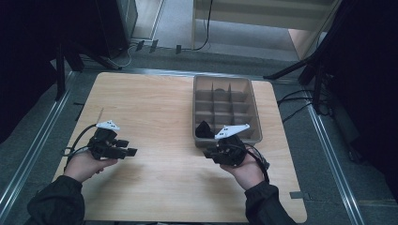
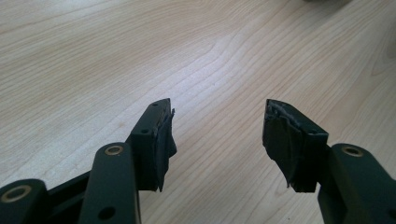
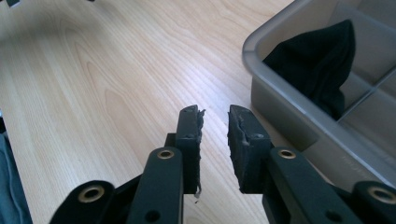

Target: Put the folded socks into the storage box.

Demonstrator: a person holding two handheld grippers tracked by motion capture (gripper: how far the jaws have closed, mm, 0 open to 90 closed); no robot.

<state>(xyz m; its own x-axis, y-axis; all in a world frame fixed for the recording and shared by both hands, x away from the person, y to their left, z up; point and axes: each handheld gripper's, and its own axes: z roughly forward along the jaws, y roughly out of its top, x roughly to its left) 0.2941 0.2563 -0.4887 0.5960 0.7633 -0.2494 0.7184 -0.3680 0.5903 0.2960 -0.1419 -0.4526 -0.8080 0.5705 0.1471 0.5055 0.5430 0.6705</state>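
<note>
Overall step: a judgement — the sorting work looks to be at the moment just after a drop, with both tools empty and nothing new picked up.
Bench (image 1: pixel 155 187): pale wood-grain top, bare across its left half and along its near edge.
Tray (image 1: pixel 256 112): grey divided bin standing toward the bench's far right corner, its near wall close to the right hand; in the right gripper view its rim (image 3: pixel 280 88) runs just beside the jaws.
Dark cloth (image 1: pixel 203 130): a black, bunched piece of fabric, sitting in the tray's near left compartment and rising to a peak above the divider; seen again in the right gripper view (image 3: pixel 322 65), apart from the jaws.
Left gripper (image 1: pixel 129 149): held low over the bench's left side, pointing toward the middle; its jaws stand wide apart with only bare wood between them in its own view (image 2: pixel 217 135), so it is released.
Right gripper (image 1: pixel 207 151): just outside the tray's near left corner; its jaws (image 3: pixel 215 140) are parted by a narrow gap, pads clear of everything, grasping nothing.
Next move: a judgement — it calls for finding another item to bring in; none lies on the bench in these views, so either hand would have to reach beyond it.
</note>
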